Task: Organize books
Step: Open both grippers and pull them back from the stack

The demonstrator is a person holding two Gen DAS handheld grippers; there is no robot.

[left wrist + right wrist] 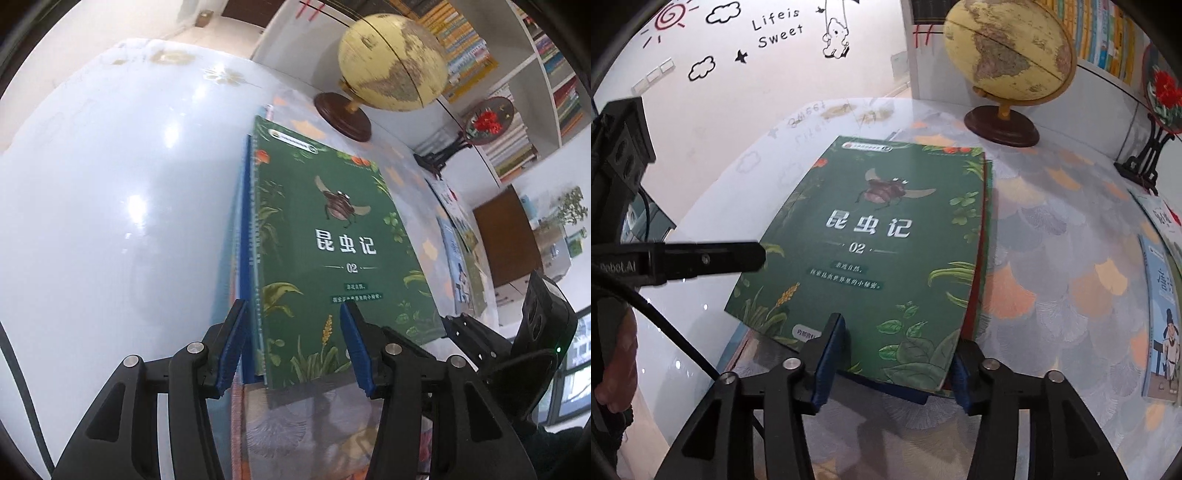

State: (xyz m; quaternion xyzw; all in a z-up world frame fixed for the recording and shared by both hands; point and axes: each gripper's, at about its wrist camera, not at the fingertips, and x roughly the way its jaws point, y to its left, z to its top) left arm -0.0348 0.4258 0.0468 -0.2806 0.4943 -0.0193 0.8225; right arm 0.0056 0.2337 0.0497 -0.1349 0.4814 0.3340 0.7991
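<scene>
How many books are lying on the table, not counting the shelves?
At least 4: the green insect-cover book tops a pile, a blue-edged book beneath it, and two illustrated books lie along the right edge. The pile may hide more.

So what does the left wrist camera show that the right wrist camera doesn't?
Only the left wrist view shows the blue book edges stacked under the green book's left side, and a potted plant.

Only the right wrist view shows the wall drawings with "Life is Sweet" and red book edges under the right side.

Both show the green insect book, the globe, the red flower ornament and the patterned cloth.
</scene>
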